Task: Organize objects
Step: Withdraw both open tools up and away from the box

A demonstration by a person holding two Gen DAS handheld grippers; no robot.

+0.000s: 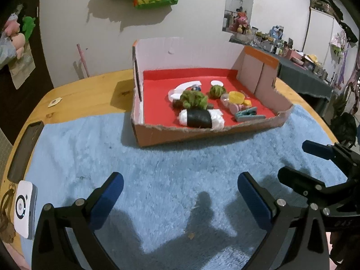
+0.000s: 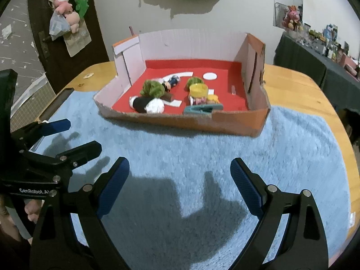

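Observation:
A cardboard box (image 1: 155,135) (image 2: 243,121) with a red floor stands on a blue fluffy mat (image 1: 180,162) (image 2: 202,153). Inside lie a black-and-white sushi-roll toy (image 1: 200,118) (image 2: 146,105), two green leafy toys (image 1: 194,99) (image 2: 153,88), a yellow cup (image 1: 236,96) (image 2: 198,90), a teal clip (image 1: 246,114) (image 2: 200,109) and small figures. My left gripper (image 1: 180,180) (image 2: 74,135) hovers open over the mat, nothing between its fingers. My right gripper (image 2: 180,171) (image 1: 294,159) also stands open and holds nothing, short of the box.
The mat covers a round wooden table (image 1: 85,94) (image 2: 292,78). A white device (image 1: 24,204) and a dark tray (image 1: 24,150) sit at the table's left edge. A white wall, hanging bags and a cluttered shelf (image 1: 292,51) stand behind.

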